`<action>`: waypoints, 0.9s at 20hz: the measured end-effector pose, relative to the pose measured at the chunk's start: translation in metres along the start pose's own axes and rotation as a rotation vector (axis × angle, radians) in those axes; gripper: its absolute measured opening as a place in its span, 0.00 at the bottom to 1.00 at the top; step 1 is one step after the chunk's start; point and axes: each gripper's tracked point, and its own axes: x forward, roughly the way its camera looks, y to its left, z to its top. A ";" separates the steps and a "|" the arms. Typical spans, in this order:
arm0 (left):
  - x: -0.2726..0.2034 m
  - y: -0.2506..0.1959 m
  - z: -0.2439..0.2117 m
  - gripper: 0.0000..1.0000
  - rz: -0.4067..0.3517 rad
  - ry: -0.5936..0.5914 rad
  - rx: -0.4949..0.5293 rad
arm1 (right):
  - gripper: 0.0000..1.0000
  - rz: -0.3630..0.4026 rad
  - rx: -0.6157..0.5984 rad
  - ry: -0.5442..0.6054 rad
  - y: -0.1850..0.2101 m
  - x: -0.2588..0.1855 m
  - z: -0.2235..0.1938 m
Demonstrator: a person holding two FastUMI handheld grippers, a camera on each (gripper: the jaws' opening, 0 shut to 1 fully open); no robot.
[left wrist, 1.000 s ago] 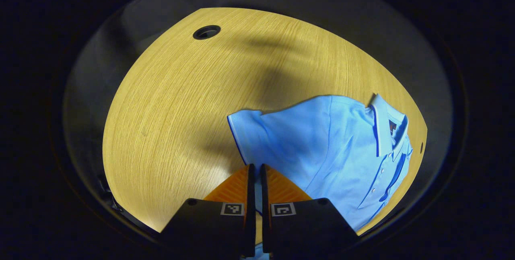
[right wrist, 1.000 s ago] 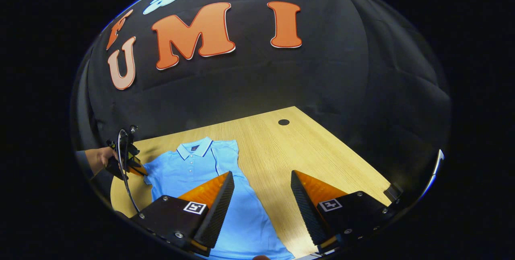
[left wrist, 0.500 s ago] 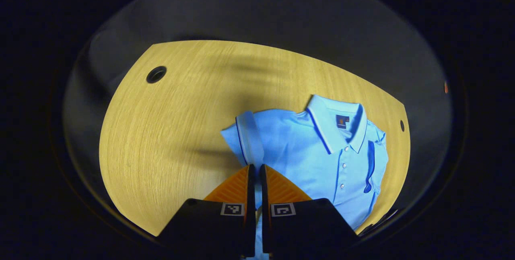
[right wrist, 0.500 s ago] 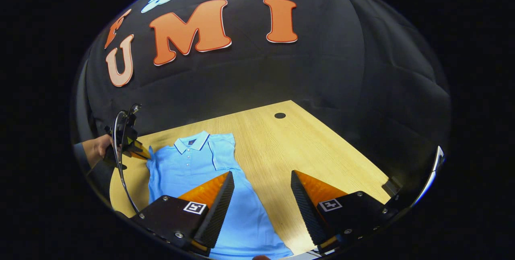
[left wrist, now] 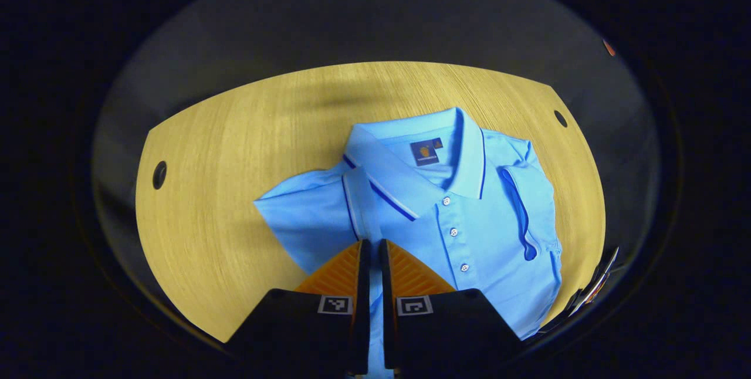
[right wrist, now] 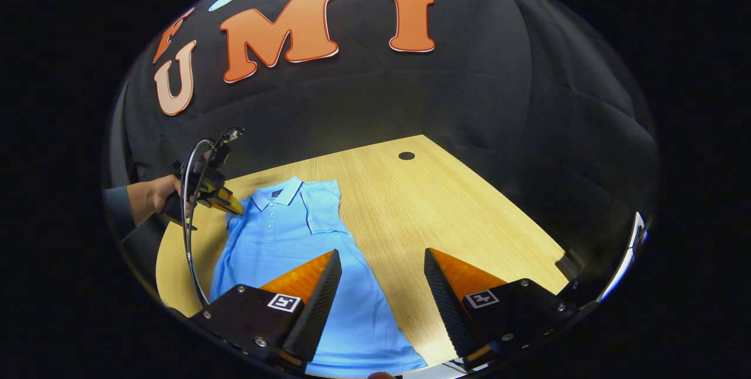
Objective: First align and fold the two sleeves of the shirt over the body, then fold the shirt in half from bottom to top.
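Shirt (right wrist: 293, 238) hem cut off by pic edge, right gripper view.

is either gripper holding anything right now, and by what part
The left gripper is shut on the blue polo shirt's sleeve. The right gripper is open and holds nothing.

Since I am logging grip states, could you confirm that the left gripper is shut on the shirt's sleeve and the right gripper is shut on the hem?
Not quite. The left gripper is shut on the sleeve of the shirt, but the right gripper is open, holding nothing, its fingers spread above the table and the shirt's lower edge. The right gripper view shows it.
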 end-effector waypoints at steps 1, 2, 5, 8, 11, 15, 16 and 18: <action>0.003 -0.008 -0.001 0.17 -0.030 0.005 0.007 | 0.86 -0.007 -0.001 0.003 -0.002 0.000 0.000; 0.007 -0.019 -0.002 0.24 -0.071 0.004 0.007 | 0.86 -0.010 -0.001 0.003 -0.002 -0.001 0.000; 0.003 -0.038 -0.003 0.55 -0.143 -0.022 0.022 | 0.86 -0.021 0.001 0.006 -0.003 -0.003 0.000; -0.009 -0.037 -0.014 0.89 -0.145 -0.036 0.039 | 0.86 -0.019 0.000 0.020 0.000 -0.004 -0.003; -0.027 -0.027 -0.029 1.00 -0.097 -0.066 0.046 | 0.87 0.006 -0.019 0.025 0.003 -0.006 -0.004; -0.065 -0.020 -0.059 1.00 -0.064 -0.129 -0.007 | 0.88 0.072 -0.082 0.052 0.004 -0.006 -0.009; -0.077 -0.020 -0.068 1.00 -0.060 -0.144 -0.031 | 0.89 0.092 -0.096 0.061 0.005 -0.007 -0.010; -0.095 -0.018 -0.091 1.00 -0.046 -0.162 -0.067 | 0.90 0.125 -0.123 0.082 0.005 -0.007 -0.016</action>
